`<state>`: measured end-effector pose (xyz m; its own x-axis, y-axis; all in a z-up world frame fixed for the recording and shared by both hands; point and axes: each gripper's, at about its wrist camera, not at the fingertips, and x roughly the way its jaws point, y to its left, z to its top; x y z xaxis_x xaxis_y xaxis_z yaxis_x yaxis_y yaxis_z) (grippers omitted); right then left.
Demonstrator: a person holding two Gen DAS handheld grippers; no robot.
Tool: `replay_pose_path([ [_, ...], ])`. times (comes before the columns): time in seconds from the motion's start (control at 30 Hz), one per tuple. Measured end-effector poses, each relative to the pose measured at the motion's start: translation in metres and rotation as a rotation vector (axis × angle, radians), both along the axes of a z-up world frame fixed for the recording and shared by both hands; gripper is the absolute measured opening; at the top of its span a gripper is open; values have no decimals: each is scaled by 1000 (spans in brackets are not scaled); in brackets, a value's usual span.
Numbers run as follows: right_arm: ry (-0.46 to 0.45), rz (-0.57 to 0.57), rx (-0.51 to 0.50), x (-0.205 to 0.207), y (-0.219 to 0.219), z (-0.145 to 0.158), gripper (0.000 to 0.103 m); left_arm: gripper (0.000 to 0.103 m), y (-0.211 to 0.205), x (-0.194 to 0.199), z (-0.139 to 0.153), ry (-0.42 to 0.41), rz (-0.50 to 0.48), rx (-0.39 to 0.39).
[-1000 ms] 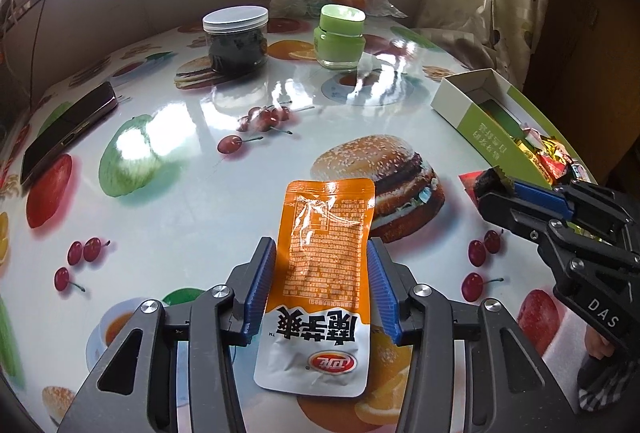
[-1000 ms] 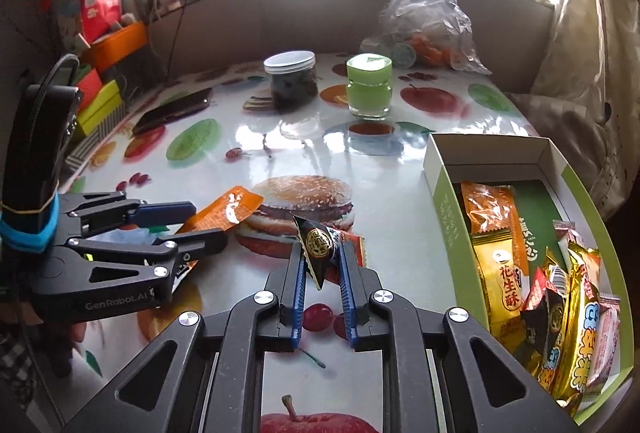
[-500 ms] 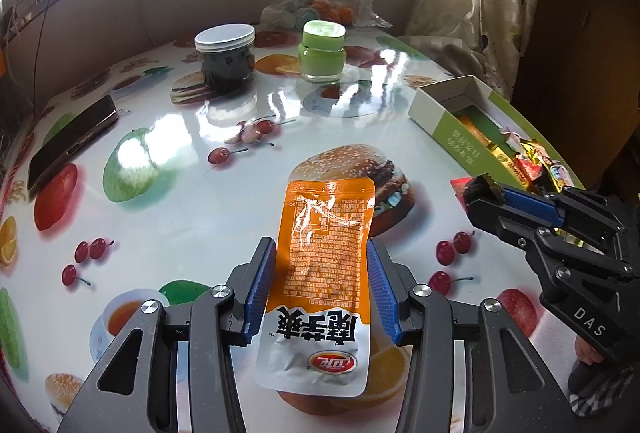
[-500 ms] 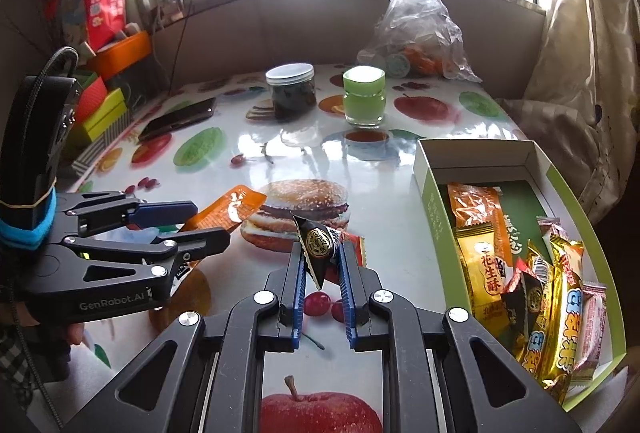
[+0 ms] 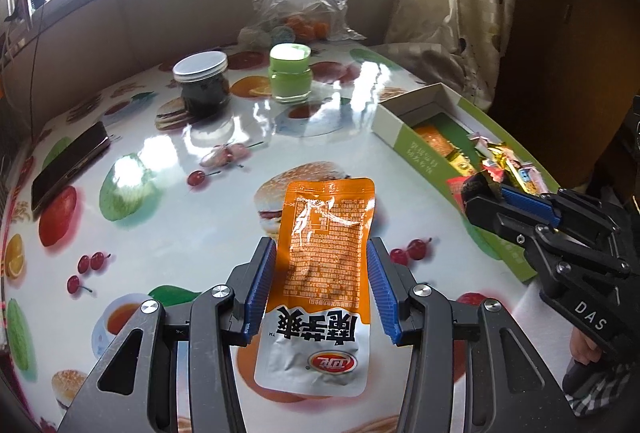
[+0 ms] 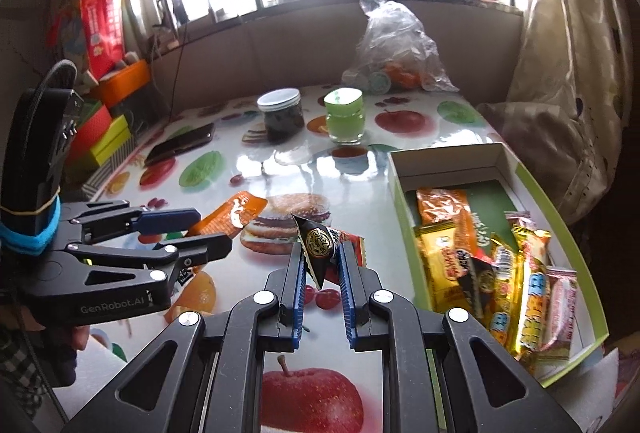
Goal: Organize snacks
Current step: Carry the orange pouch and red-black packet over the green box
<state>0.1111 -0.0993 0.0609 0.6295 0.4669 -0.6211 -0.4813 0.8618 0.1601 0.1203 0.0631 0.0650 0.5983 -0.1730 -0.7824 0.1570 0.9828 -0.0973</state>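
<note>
The left gripper clenched an orange sachet by its edges; the right gripper pinched a black triangular snack at centre frame. Either could have slipped short of the green box at right; both holds looked thin.

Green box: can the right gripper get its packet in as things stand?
Probably yes. The green box is open-topped beside the right gripper, nothing between them; its far end looks bare. The dark triangular packet is clamped.

box far end cropped, bag contents blurred

Box far end is bare, near end packed w/ snacks; table centre clear; jars, phone, bag crowd far edge
</note>
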Motion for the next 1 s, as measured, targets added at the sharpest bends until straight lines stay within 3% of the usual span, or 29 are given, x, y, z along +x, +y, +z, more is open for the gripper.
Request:
replay_pose_path([
  [0.7,-35,-107,92,-7,-68,21,15,48,-57,9,21,-23,-72,-7],
  [1.0,-30,-163,123,-3,-98,23,15,48,-84,20,24,-18,-109,-46],
])
